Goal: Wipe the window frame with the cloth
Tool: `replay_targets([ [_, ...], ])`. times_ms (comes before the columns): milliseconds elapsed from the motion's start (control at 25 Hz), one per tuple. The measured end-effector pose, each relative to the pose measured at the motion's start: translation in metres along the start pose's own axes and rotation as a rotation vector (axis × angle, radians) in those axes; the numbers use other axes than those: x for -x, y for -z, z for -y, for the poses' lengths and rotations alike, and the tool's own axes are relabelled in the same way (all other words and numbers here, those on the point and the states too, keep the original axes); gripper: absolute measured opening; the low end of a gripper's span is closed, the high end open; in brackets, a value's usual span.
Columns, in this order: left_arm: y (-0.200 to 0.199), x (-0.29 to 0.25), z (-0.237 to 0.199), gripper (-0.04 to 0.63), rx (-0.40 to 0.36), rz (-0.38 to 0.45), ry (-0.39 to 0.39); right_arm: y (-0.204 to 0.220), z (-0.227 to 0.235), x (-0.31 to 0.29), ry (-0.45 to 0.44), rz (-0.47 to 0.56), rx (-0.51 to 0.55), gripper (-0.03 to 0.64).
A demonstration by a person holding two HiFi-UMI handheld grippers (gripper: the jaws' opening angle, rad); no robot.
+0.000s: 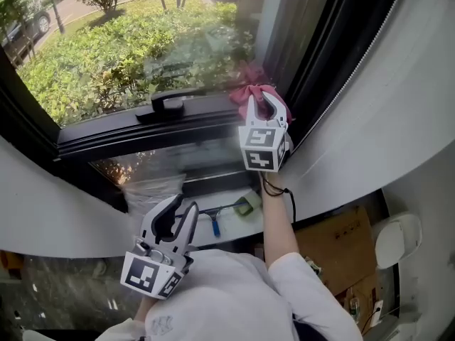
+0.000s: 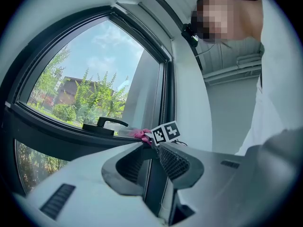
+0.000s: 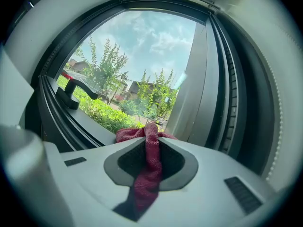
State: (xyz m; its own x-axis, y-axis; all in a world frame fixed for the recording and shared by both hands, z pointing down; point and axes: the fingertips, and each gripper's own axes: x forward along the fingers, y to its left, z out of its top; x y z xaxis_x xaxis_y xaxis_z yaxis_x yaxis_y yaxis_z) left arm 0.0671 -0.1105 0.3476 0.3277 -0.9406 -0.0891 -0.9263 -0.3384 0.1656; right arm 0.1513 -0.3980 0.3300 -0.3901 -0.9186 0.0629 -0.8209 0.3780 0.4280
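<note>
Now my right gripper point(image 1: 261, 112) has its jaws clamped on the red cloth point(image 1: 247, 91) so it can't slip, wad pressed to the window frame point(image 1: 121, 135) rail near the corner. Left gripper point(image 1: 181, 208) hangs low, jaws slightly apart, empty, kept clear.

Green shrubs point(image 1: 106, 55) outside, parked car point(image 1: 25, 27) top-left. Blue-handled scrubber point(image 1: 215, 222) on the low ledge. Cardboard point(image 1: 338, 247) on the floor, white obj point(image 1: 398, 240) beside it.

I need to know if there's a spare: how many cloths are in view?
1. The red cloth is clamped in the right gripper, at the right end of the window frame. The left gripper holds none. Others may lie out of view.
</note>
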Motion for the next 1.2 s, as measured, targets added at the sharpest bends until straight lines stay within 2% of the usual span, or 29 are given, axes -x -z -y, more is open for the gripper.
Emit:
replay_targets([
  [1200,0.002,0.008,-0.001,0.115,0.012,-0.001,0.004,-0.021,-0.045,0.004,-0.047,0.01,0.007,0.069],
])
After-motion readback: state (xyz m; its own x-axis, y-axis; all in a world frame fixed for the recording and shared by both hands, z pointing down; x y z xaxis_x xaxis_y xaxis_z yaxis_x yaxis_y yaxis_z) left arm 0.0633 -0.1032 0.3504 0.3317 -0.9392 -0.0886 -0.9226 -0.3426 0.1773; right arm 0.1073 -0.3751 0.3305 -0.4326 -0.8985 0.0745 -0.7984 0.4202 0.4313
